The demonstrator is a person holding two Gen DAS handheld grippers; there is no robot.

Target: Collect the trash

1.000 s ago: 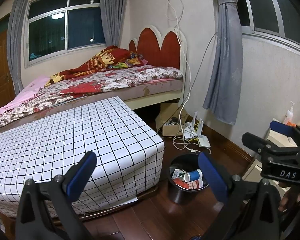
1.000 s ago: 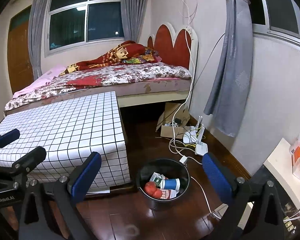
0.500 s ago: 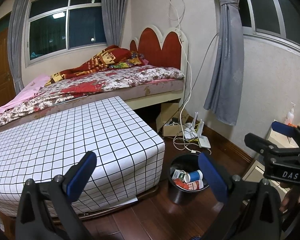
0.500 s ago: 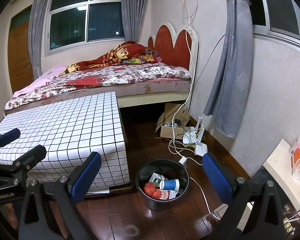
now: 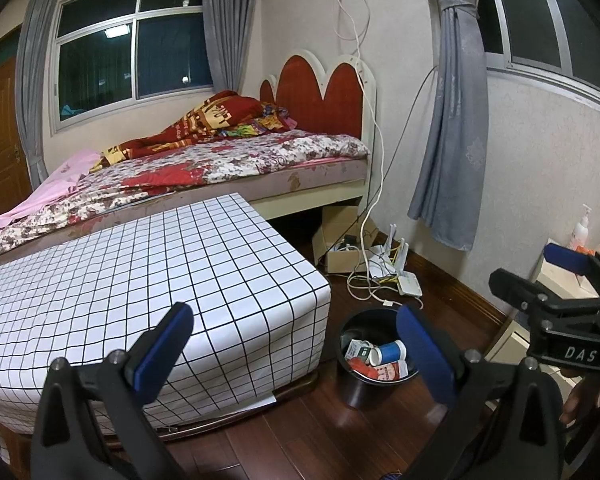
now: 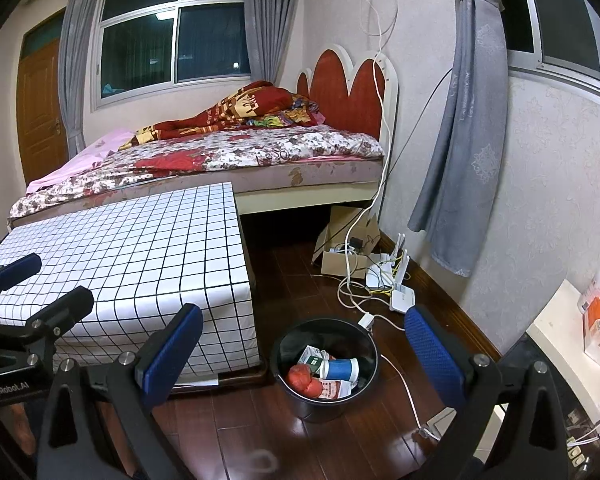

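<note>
A black trash bin (image 6: 288, 384) stands on the dark wood floor beside the checked table; it also shows in the left wrist view (image 5: 356, 390). Inside lie a blue-and-white cup (image 6: 339, 369), a red crumpled item (image 6: 300, 376) and small cartons (image 6: 310, 356). My left gripper (image 5: 296, 348) is open and empty, held above the table's corner and the bin. My right gripper (image 6: 304, 352) is open and empty, held above the bin. Each gripper shows at the edge of the other's view.
A low table with a white grid cloth (image 5: 140, 272) stands left of the bin. A bed (image 6: 240, 152) lies behind. A cardboard box (image 6: 340, 256), a router (image 6: 400, 296) and cables lie on the floor by the wall. A white counter with bottles (image 6: 596, 320) is at right.
Both grippers have drifted very slightly; the scene is almost unchanged. Both stay open and empty.
</note>
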